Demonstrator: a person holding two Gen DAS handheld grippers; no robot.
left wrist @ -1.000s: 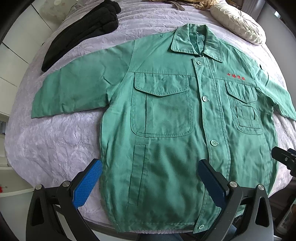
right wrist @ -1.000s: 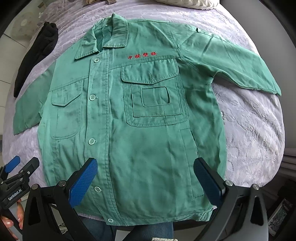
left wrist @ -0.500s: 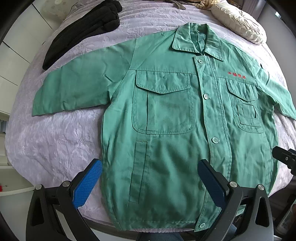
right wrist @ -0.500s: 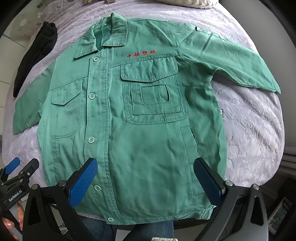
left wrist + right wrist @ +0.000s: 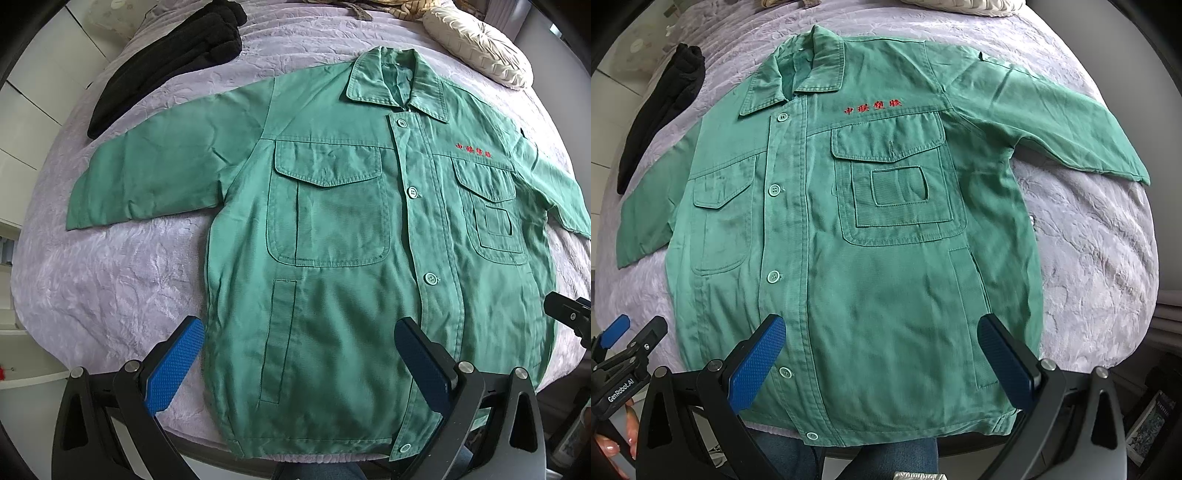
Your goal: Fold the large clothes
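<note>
A green button-up work jacket (image 5: 332, 236) lies flat, front up and buttoned, on a lilac bedspread (image 5: 103, 280), sleeves spread to both sides, collar at the far end. It also shows in the right wrist view (image 5: 871, 258), with red embroidered characters (image 5: 873, 106) on the chest. My left gripper (image 5: 299, 365) is open and empty, held above the jacket's lower left part near the hem. My right gripper (image 5: 881, 363) is open and empty, held above the lower right part near the hem. The left gripper's tip (image 5: 624, 339) shows at the left edge of the right wrist view.
A black garment (image 5: 166, 59) lies at the far left of the bed. A cream pleated cushion (image 5: 476, 44) sits at the far right, with more fabric behind it. The bed's near edge runs just below the jacket's hem (image 5: 317, 443).
Both grippers have shifted slightly; the jacket sits a little lower in both views. The jacket itself has not moved, and both jaws stay open.
</note>
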